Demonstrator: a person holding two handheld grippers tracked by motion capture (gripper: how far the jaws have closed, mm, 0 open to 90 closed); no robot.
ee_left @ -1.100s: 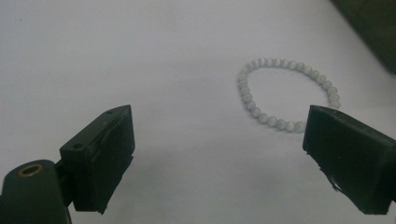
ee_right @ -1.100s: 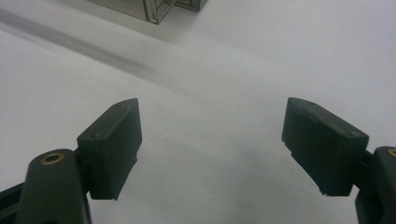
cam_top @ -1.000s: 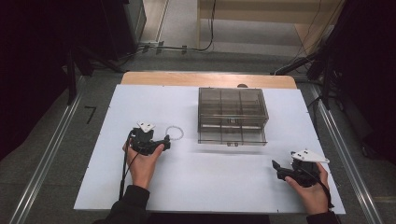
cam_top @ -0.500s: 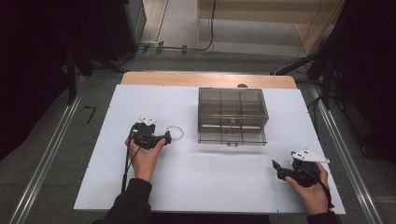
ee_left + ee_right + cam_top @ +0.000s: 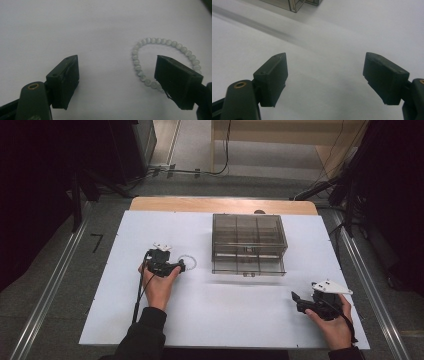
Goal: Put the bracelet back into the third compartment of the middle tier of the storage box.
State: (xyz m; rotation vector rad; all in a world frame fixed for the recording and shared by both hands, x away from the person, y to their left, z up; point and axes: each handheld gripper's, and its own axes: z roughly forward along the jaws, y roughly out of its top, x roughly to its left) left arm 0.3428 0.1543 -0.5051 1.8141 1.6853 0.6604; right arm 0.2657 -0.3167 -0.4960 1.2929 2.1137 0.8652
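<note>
Left claw (image 5: 181, 266) jaws apart and just closing, right claw (image 5: 296, 299) agape

Bracelet, box and two grippers on a table

The bracelet (image 5: 187, 262) lies on the table (image 5: 240, 320), left of the drawer box (image 5: 248, 244) and apart from it. The left gripper (image 5: 179, 266) sits at the bracelet's near-left edge, jaws astride its rim; the right gripper (image 5: 296, 300) rests near the table's front right, before the box.
</note>
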